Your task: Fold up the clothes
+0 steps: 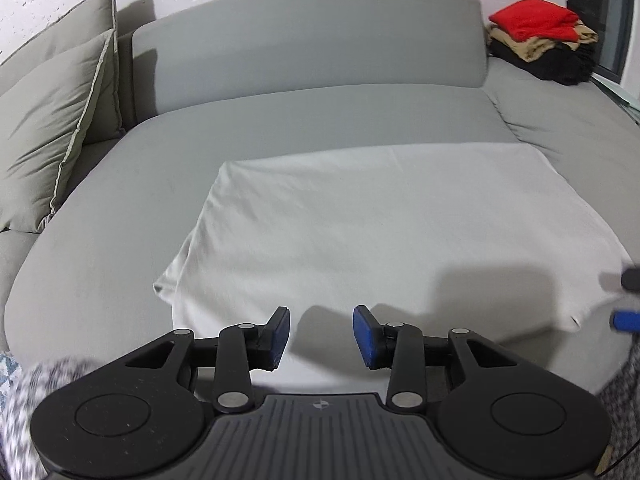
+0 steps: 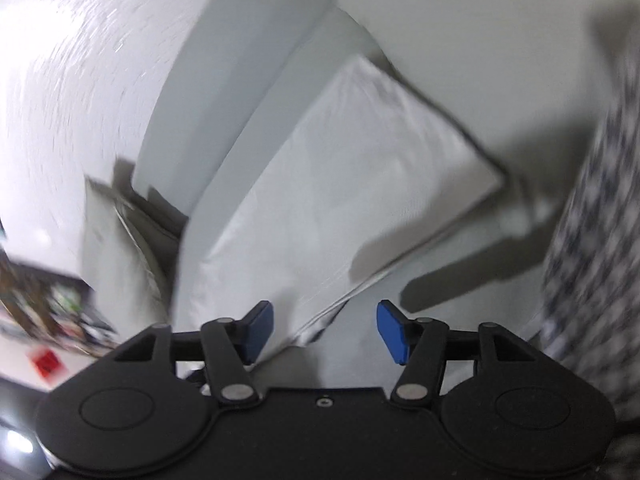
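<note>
From the left wrist, the white garment (image 1: 400, 232) was seen spread flat on the grey sofa (image 1: 120, 220), just ahead of the left gripper (image 1: 321, 334), its fingers parted and empty; folded clothes (image 1: 540, 40) were stacked far right; from the right wrist, blurred, the garment's corner lay between the right gripper's (image 2: 325, 330) open, empty fingers.

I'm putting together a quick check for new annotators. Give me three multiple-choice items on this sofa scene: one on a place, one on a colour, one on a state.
1. Where is the stack of folded clothes?
A. Far right of the sofa
B. On the cushions
C. On the floor

2. What colour is the stack's top garment?
A. Black
B. Red
C. Tan

3. How is the white garment?
A. Crumpled in a heap
B. Hanging off the backrest
C. Lying flat on the seat, gripped by neither gripper

Answers: 1 A, it sits at the sofa's far right end; 2 B, red lies above tan and black; 3 C, it lies smooth and ungripped.
</note>
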The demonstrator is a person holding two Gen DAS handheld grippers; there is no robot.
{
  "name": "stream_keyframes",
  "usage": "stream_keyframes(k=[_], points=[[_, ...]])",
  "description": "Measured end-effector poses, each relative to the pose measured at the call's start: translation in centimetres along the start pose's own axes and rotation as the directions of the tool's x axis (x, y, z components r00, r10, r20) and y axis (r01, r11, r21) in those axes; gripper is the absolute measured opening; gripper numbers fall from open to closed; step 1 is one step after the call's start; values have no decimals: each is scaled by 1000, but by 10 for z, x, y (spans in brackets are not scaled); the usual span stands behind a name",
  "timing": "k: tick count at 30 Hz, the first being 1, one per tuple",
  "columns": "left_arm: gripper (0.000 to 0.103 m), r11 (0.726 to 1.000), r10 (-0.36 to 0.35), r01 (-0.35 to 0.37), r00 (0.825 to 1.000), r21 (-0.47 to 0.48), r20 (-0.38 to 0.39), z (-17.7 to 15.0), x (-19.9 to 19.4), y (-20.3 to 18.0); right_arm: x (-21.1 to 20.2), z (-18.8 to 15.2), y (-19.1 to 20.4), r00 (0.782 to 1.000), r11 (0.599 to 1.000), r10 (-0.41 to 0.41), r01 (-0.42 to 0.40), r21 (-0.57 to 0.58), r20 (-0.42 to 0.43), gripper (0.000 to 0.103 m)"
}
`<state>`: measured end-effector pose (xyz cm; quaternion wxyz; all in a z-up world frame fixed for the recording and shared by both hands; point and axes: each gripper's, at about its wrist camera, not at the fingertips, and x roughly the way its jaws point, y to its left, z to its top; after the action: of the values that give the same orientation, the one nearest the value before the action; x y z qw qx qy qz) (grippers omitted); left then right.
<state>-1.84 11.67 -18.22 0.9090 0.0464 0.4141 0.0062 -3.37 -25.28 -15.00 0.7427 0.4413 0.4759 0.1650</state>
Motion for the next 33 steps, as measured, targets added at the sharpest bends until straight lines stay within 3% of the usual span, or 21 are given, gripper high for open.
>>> stream_keyframes(k=[5, 11, 16, 17, 19, 33], points=[[37, 999, 21, -22, 1000, -38, -23, 5, 14, 11, 19, 3, -12, 999, 990, 43, -46, 132, 22, 49], [38, 996, -1, -1, 1000, -90, -25, -1, 18, 16, 26, -1, -20, 994, 979, 69, -83, 186, 79, 48], [38, 996, -6, 5, 1000, -89, -14, -2, 18, 16, 31, -4, -30, 973, 959, 147, -184, 215, 179, 48], [38, 996, -10, 9, 1000, -93, -14, -1, 17, 17, 32, -4, -31, 967, 957, 158, -200, 210, 203, 43], [38, 994, -17, 16, 1000, -105, -12, -2, 17, 19, 31, 1, -32, 960, 959, 142, -194, 208, 241, 39], [39, 981, -61, 60, 998, -187, -1, 3, 14, 42, 44, 43, -31, 906, 979, 53, -130, 157, 420, 39]])
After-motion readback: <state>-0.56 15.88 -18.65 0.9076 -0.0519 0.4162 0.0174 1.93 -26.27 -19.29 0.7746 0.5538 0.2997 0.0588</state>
